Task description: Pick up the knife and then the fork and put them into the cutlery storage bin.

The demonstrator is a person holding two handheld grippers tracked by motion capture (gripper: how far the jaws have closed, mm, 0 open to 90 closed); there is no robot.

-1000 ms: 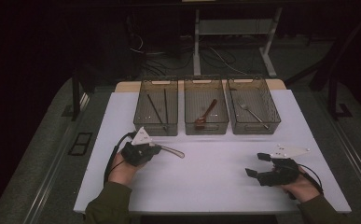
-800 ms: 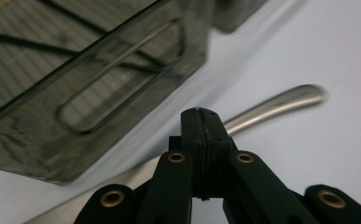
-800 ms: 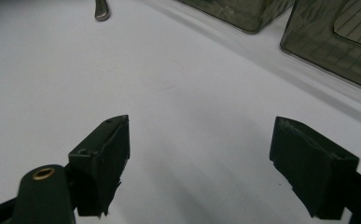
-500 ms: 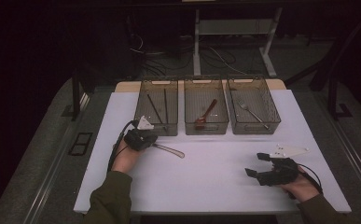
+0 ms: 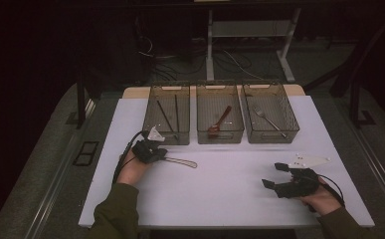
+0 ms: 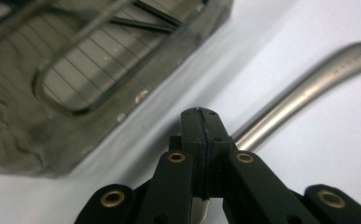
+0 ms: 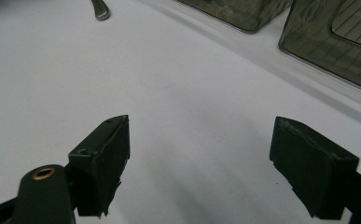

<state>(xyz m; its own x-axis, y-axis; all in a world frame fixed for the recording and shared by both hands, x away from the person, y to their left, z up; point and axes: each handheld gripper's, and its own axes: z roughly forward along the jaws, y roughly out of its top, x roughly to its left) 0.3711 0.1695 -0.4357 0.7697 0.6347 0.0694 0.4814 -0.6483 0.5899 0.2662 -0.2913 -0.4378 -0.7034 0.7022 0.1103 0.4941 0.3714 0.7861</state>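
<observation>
A metal utensil (image 5: pixel 181 161) lies on the white table (image 5: pixel 220 199) in front of the left bin (image 5: pixel 169 140); its rounded handle (image 6: pixel 308 84) points away from my left gripper (image 5: pixel 163 156). In the left gripper view the left gripper (image 6: pixel 201 116) has its jaws pressed together, and the handle comes out from behind their right side. I cannot tell whether the utensil's hidden end is pinched. My right gripper (image 5: pixel 274 175) rests near the front right of the table. It (image 7: pixel 192 154) stands open with bare table between its pads.
Three clear bins stand in a row at the back. The left one holds dark chopsticks (image 5: pixel 175 112), the middle bin (image 5: pixel 220 137) a red-brown spoon (image 5: pixel 220 120), the right bin (image 5: pixel 271 137) a fork (image 5: pixel 267 119). Dark floor surrounds the table.
My left hand and gripper have moved a little away from me, toward the left bin. The utensil's far end has stayed about where it was. The right gripper has not moved.
</observation>
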